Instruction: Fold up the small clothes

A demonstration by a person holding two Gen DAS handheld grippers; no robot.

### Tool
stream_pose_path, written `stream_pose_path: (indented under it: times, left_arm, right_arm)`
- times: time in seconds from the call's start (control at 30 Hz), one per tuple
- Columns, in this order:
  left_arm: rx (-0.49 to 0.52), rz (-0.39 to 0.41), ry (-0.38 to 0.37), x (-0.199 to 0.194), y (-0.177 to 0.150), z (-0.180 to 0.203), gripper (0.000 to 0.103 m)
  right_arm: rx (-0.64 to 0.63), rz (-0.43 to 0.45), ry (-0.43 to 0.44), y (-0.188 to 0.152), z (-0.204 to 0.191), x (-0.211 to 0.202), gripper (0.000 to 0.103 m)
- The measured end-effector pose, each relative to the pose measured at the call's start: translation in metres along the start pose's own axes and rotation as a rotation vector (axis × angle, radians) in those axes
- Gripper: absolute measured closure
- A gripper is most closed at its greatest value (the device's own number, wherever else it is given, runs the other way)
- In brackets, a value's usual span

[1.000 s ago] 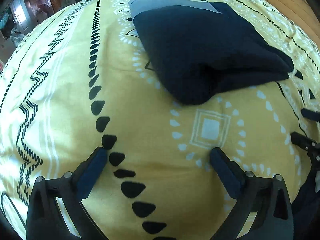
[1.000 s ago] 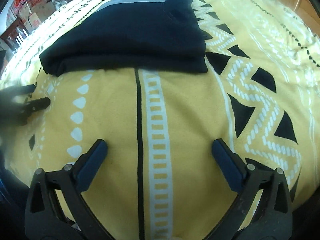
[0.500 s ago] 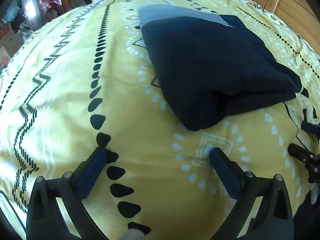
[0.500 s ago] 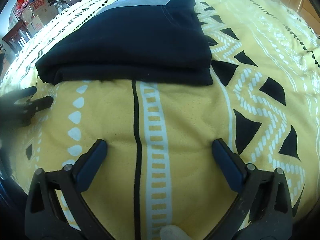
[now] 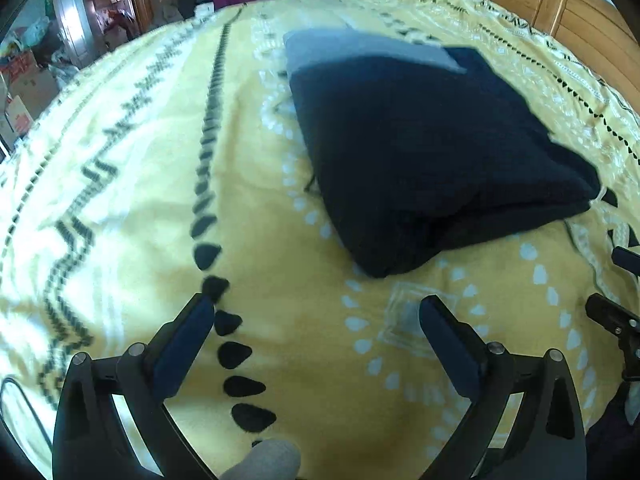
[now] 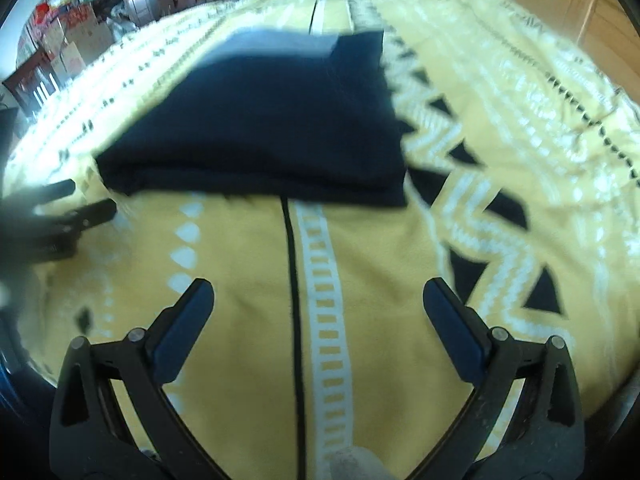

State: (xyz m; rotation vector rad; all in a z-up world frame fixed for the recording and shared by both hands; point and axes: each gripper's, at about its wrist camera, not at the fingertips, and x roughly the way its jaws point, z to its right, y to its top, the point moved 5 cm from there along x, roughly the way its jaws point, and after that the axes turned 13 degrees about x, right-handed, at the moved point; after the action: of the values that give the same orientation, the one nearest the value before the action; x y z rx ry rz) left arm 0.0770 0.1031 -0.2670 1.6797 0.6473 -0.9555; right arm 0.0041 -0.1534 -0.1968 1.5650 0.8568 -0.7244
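Lying folded: dark garment point(image 5: 432, 152), unlabelled.

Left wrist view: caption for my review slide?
Open left gripper above yellow patterned blanket, folded dark navy garment ahead.

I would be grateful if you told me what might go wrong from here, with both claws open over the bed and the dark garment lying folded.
1. The folded dark garment bulges at its near corner, where the layers gape; a careless nudge might undo the fold.
2. The left claw and the right claw sit close together near that edge, so they might collide.
3. The yellow blanket is soft; a low pinch might catch it too.
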Motion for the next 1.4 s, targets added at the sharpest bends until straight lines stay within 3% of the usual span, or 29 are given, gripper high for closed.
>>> stream_pose_path:
  times: [0.3, 0.47, 0.7, 0.87, 1.07, 1.4]
  left_arm:
    - [-0.011, 0.267, 0.099, -0.127, 0.058, 0.018, 0.0]
    - [-0.031, 0.369, 0.142, -0.195, 0.086, 0.026, 0.0]
    - [-0.085, 0.444, 0.091, -0.252, 0.106, 0.041, 0.0]
    - [-0.075, 0.472, 0.151, -0.266, 0.112, 0.053, 0.007]
    - [-0.085, 0.427, 0.11, -0.256, 0.114, 0.057, 0.005]
    - [-0.1, 0.427, 0.091, -0.251, 0.106, 0.045, 0.0]
  right_arm:
    - [0.047, 0.233, 0.039, 0.047, -0.016, -0.116, 0.0]
    - [0.038, 0.322, 0.047, 0.06, -0.021, -0.163, 0.0]
    - [0.041, 0.371, 0.056, 0.064, -0.019, -0.193, 0.0]
    - [0.055, 0.377, 0.054, 0.061, -0.013, -0.201, 0.0]
    - [0.051, 0.377, 0.041, 0.059, -0.015, -0.206, 0.0]
    - [0.029, 0.348, 0.018, 0.054, -0.028, -0.202, 0.0]
